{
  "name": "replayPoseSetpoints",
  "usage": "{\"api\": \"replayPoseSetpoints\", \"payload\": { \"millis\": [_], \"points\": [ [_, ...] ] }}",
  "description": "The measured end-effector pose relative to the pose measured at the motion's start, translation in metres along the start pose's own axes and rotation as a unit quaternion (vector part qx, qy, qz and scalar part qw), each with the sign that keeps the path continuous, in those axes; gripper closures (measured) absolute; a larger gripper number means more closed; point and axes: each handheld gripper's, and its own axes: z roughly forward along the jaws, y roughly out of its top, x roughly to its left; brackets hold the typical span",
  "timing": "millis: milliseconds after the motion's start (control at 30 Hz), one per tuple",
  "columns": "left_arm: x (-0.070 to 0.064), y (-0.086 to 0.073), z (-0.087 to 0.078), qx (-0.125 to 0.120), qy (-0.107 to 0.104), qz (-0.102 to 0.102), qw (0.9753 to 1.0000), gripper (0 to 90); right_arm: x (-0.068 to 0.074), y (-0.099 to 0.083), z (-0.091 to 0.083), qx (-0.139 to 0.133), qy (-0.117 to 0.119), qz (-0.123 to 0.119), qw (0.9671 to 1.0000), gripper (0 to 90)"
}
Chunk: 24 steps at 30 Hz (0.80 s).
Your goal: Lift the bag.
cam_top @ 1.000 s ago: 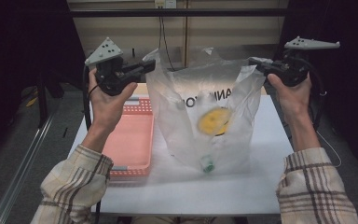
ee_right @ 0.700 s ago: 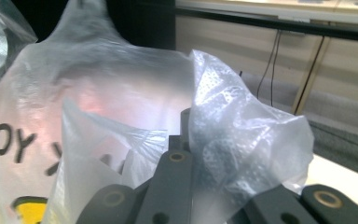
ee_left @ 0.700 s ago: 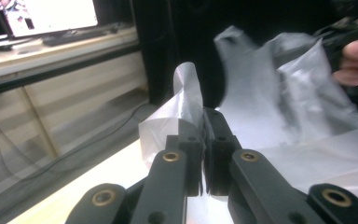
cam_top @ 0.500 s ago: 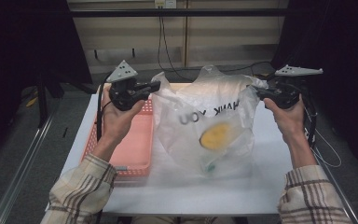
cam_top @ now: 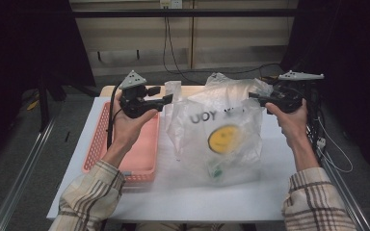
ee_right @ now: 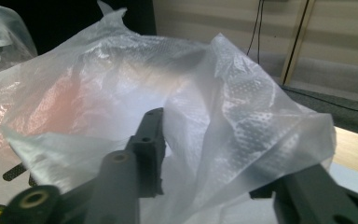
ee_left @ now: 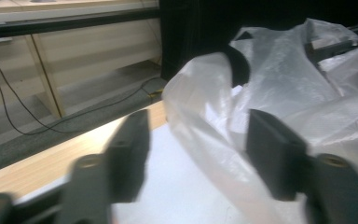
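Roughly centred, a white table (cam_top: 183,202) is carrying everything, w/ a wooden strip along its far edge. Left half: a pink basket (cam_top: 147,144) is lying flat, long side running away from the person. Just right of it a clear plastic bag (cam_top: 221,139) is slumping on the tabletop, dark lettering near its top and a yellow round print (cam_top: 224,138) mid-front; something small and green (cam_top: 217,171) is showing thru the film low down, can't tell what. Person's left hand (cam_top: 127,127) is holding the left gripper (cam_top: 166,98) above the basket's far end, tip beside the bag's left handle loop. In the left gripper view its jaws are standing spread apart, a fold of bag film (ee_left: 205,107) lying between them, not pinched. Right hand (cam_top: 291,120) is holding the right gripper (cam_top: 255,96) at the bag's upper right corner. In the right gripper view the jaws are also apart, w/ bag film (ee_right: 242,130) draping over and between them; whether they're actually gripping it, can't tell.
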Motion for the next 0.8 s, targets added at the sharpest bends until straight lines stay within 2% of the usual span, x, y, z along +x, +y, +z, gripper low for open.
{"api": "replayPoseSetpoints", "payload": {
  "millis": [133, 200, 400, 500, 633, 700, 800],
  "points": [
    [-0.004, 0.001, -0.004, -0.005, 0.009, 0.002, 0.9999, 25.9, -0.001, 0.003, -0.012, 0.000, -0.008, 0.007, 0.9999, 41.0],
    [-0.007, 0.003, -0.005, -0.010, 0.007, 0.003, 0.9999, 23.6, 0.000, 0.004, -0.018, 0.008, -0.013, 0.006, 0.9999, 34.6],
    [-0.016, 0.005, -0.001, -0.011, 0.004, 0.021, 0.9997, 21.4, 0.002, 0.005, -0.043, 0.000, -0.026, 0.002, 0.9997, 30.2],
    [-0.019, 0.006, 0.001, -0.008, 0.001, 0.021, 0.9998, 21.0, 0.001, 0.003, -0.055, -0.003, -0.028, 0.003, 0.9996, 27.0],
    [-0.025, 0.007, 0.006, -0.004, 0.002, 0.031, 0.9995, 21.0, 0.002, -0.001, -0.071, -0.008, -0.024, 0.004, 0.9997, 25.5],
    [-0.025, 0.007, 0.008, -0.004, 0.004, 0.029, 0.9996, 21.4, 0.003, -0.004, -0.080, -0.012, -0.024, 0.003, 0.9996, 24.3],
    [-0.024, 0.006, 0.010, -0.002, 0.009, 0.032, 0.9994, 21.3, 0.001, -0.009, -0.094, -0.025, -0.016, 0.014, 0.9995, 23.2]
  ]
}}
